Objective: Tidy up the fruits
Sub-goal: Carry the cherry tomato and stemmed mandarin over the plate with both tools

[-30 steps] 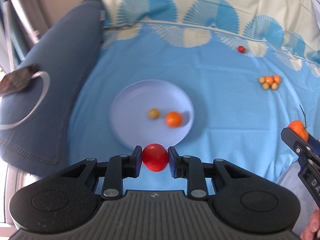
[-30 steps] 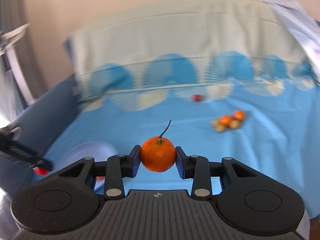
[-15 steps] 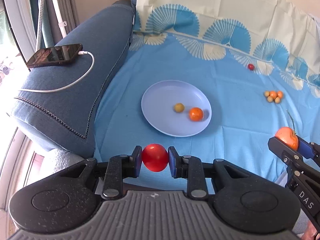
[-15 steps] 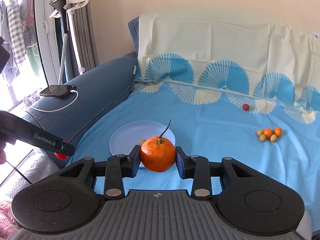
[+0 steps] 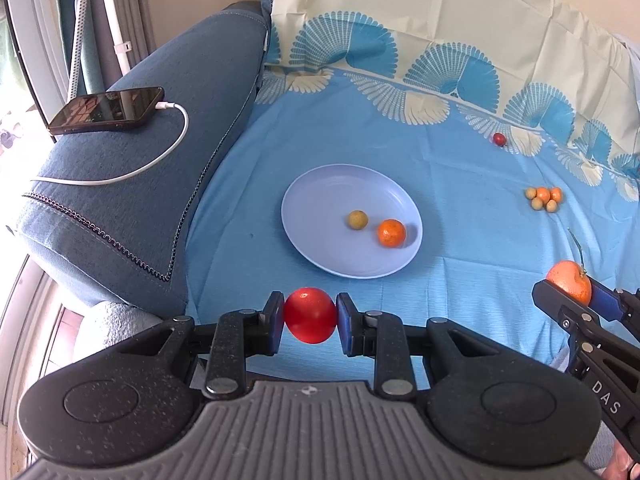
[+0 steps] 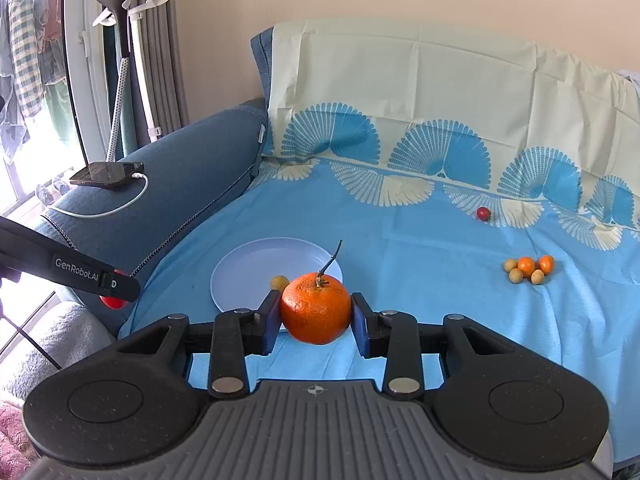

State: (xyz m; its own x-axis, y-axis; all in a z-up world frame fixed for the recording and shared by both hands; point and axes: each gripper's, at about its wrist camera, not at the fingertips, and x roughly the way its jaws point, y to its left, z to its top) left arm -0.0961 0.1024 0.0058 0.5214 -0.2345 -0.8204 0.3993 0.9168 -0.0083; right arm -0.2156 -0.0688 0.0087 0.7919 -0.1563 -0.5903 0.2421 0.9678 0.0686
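At far left a curtain [image 6: 160, 60] and a steamer [image 6: 114, 4] stand by the window. A phone [image 5: 106, 110] on its cable [image 5: 160, 156] lies on the blue sofa arm [image 5: 132, 196]. My left tool [image 5: 310, 322] pinches a tomato [image 5: 310, 320] above the near edge of the sheet [image 5: 460, 208], short of the plate [image 5: 320, 216], which holds a longan [image 5: 357, 220] and a small orange [image 5: 391, 233]. My right tool [image 6: 316, 314] grips a stemmed orange [image 6: 316, 308]. Further right lie a small red fruit [image 6: 483, 213] and a cluster [image 6: 529, 269].

Gripped red tomato [image 5: 310, 314], stemmed mandarin [image 6: 315, 307]
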